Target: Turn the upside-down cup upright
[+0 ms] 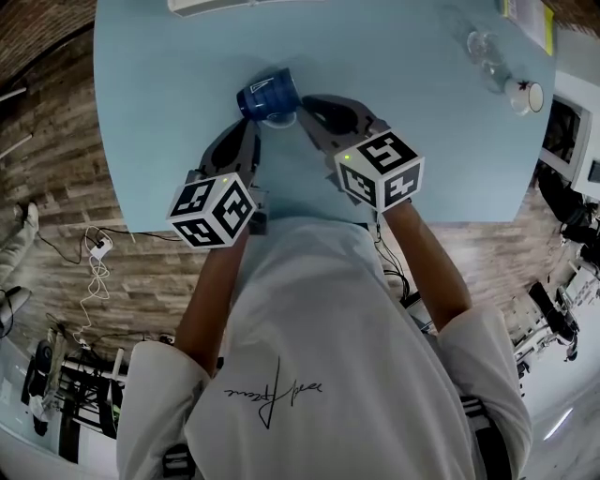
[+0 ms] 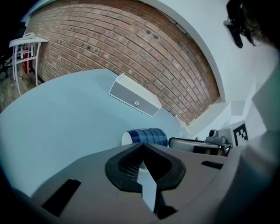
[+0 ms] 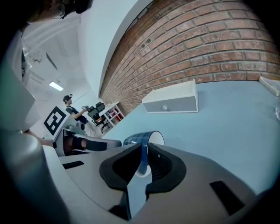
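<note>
Jaws of right gripper [image 3: 143,149] clamp rim of tipped cup [image 1: 267,93].

In the head view the white box [image 1: 211,5] is cut off by the top edge, as is a yellowish flat item [image 1: 528,17] at the table's [image 1: 422,141] right corner, and the clear glassware [image 1: 486,49] beside it is too small to be identified. In the left gripper view the cup's [image 2: 148,136] lower side is hidden behind the left claw [image 2: 141,145] (only its upper side shows), and in the right gripper view its lower part is covered by the right claw [image 3: 144,149].
</note>
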Demonstrator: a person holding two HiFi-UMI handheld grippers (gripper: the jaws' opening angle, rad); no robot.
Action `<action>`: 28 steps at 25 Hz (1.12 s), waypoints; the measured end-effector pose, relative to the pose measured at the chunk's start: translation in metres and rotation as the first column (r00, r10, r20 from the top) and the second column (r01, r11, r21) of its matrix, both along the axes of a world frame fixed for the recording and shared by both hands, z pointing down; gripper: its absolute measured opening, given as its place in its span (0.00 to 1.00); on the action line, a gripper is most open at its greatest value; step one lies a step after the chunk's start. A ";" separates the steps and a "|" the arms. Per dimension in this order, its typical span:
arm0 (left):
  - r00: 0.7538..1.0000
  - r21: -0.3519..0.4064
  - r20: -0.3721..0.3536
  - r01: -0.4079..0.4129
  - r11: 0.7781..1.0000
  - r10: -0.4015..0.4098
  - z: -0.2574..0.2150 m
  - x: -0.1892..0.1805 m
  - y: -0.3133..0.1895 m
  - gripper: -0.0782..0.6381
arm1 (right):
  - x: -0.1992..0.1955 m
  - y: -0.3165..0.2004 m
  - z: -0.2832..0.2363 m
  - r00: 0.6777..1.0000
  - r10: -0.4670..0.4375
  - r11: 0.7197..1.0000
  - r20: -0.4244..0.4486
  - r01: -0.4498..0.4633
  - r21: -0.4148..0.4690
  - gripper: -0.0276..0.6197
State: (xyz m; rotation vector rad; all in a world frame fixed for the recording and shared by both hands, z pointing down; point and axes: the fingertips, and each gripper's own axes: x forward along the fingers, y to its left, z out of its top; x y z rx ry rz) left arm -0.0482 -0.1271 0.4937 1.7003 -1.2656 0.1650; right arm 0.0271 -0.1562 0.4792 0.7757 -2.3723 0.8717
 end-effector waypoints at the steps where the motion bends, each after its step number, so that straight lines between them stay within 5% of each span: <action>1: 1.000 0.004 0.001 0.002 1.000 -0.002 -0.001 0.000 -0.001 0.12 | 0.000 -0.001 0.000 1.000 0.001 1.000 0.009 -0.001 -0.007 0.08; 28: 1.000 0.003 -0.006 0.023 1.000 -0.023 0.003 -0.021 -0.007 0.12 | -0.020 0.003 0.000 0.990 0.014 0.991 0.141 0.006 -0.136 0.08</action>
